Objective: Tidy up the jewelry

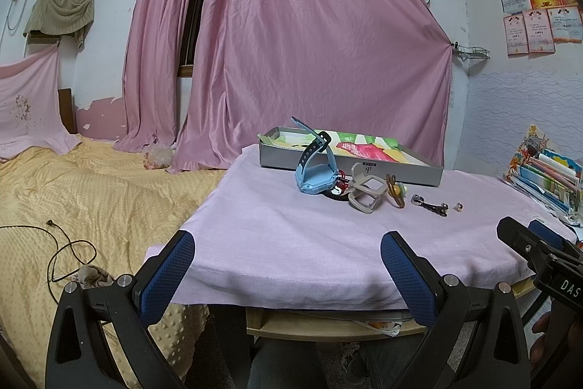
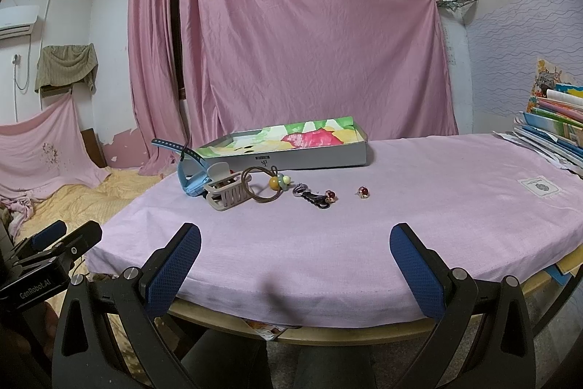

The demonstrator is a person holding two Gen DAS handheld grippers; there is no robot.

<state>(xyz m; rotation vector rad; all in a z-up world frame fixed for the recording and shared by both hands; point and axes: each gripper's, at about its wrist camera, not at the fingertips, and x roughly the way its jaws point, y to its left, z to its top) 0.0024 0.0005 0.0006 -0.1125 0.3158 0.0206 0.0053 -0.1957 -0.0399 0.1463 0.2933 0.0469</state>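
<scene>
Two claws wide; book stack [image 2: 554, 123] right of jewelry [image 2: 269, 188].

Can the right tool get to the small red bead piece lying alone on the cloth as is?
Probably yes. The right tool is open at the table's near edge, and only bare pink cloth lies between it and the red bead piece, which sits apart from the dark clip to its left.

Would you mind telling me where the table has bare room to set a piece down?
Free: the cloth between the jaws and the row of trinkets, and the right stretch between the earring and the books. Crowded: just before the box, where watch, clip and hair tie bunch.
</scene>
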